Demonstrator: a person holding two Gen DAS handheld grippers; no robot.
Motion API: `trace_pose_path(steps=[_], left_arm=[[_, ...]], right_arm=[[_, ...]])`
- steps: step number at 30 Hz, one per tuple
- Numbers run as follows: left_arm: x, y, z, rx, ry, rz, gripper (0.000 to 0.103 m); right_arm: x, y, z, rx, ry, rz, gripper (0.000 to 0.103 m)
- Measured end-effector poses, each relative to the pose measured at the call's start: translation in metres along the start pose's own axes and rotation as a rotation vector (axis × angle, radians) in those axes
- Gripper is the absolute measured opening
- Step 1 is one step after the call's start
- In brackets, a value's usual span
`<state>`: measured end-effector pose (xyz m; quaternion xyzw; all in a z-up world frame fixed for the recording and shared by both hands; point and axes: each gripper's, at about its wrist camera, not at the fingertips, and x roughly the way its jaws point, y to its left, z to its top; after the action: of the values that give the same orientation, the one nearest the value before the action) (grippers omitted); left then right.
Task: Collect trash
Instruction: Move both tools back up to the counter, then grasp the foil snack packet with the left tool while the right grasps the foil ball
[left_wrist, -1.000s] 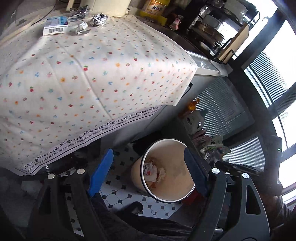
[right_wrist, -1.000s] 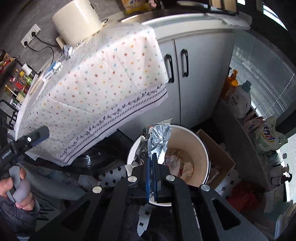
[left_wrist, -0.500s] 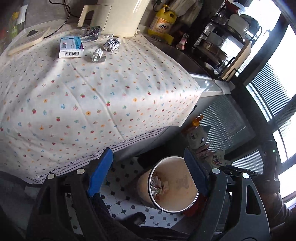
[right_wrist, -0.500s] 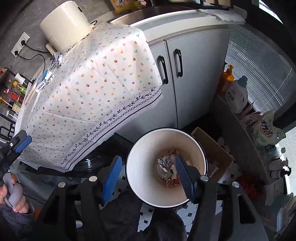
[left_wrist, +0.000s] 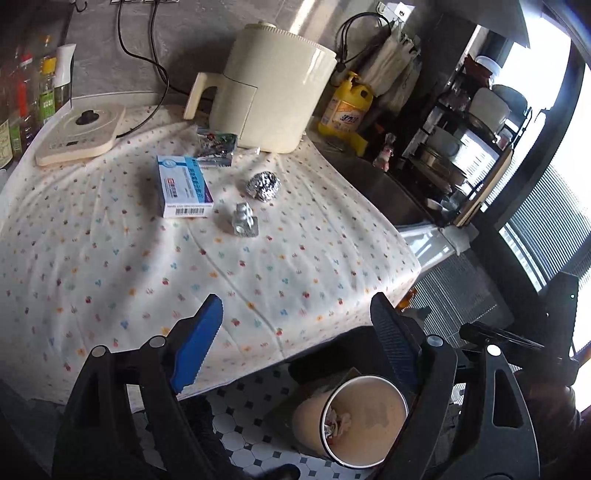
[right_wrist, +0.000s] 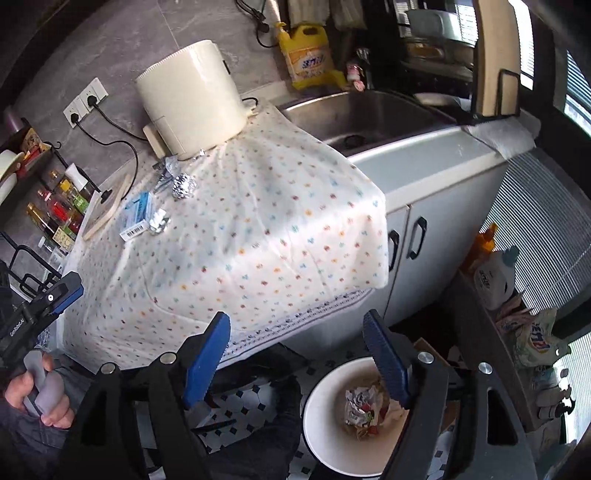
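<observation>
- Since a second ago the right claw (right_wrist: 295, 354) has let go of the crinkly foil wrapper it was pinching over the bin (right_wrist: 325, 424), and that wrapper now looks to be down in the bin with the other scraps (right_wrist: 364, 411). Both views have also swung up from the floor toward the counter (left_wrist: 258, 266).
- So I'd say one drop-off is done and we're on the way back for the next bit of trash.
- Left to collect, all on the flowery cloth in the upper middle of the left view: a foil ball (left_wrist: 263, 186), a small crumpled blister pack (left_wrist: 244, 220), a blue and white box (left_wrist: 183, 185), and a shiny wrapper (left_wrist: 216, 146) right by the cream appliance (left_wrist: 271, 86).
- Right claw: jaws opening, already wide, nothing between them. It hangs over the cloth's hem with the bin at lower right of its frame.
- Left claw (left_wrist: 295, 339): jaws opening a touch too, wide apart, empty, touching nothing. The bin sits at the bottom of its frame.
- Next move, my guess: reach well forward over the cloth and come down on one small piece. The blister pack and foil ball sit close together, so aim carefully to nab just one.
</observation>
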<state>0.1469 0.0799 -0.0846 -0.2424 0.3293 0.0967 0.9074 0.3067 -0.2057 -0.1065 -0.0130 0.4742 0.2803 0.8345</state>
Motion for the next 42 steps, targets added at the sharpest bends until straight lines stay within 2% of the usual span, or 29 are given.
trace_pose_path(steps=[12, 23, 30, 37, 42], left_arm=[[0.01, 0.068, 0.064, -0.039, -0.059, 0.035, 0.081], [0.051, 0.117, 0.126, 0.002, -0.061, -0.001, 0.081], [0.091, 0.125, 0.16, 0.051, -0.001, -0.061, 0.081], [0.146, 0.117, 0.185, 0.101, 0.099, -0.115, 0.081], [0.184, 0.112, 0.201, 0.112, 0.161, -0.126, 0.081]], right_arm=[[0.044, 0.086, 0.064, -0.067, -0.053, 0.033, 0.088], [0.095, 0.131, 0.108, -0.053, -0.087, 0.016, 0.088], [0.125, 0.146, 0.129, -0.002, -0.077, -0.004, 0.081], [0.144, 0.153, 0.147, 0.021, -0.068, -0.042, 0.08], [0.155, 0.152, 0.157, 0.048, -0.064, -0.069, 0.079]])
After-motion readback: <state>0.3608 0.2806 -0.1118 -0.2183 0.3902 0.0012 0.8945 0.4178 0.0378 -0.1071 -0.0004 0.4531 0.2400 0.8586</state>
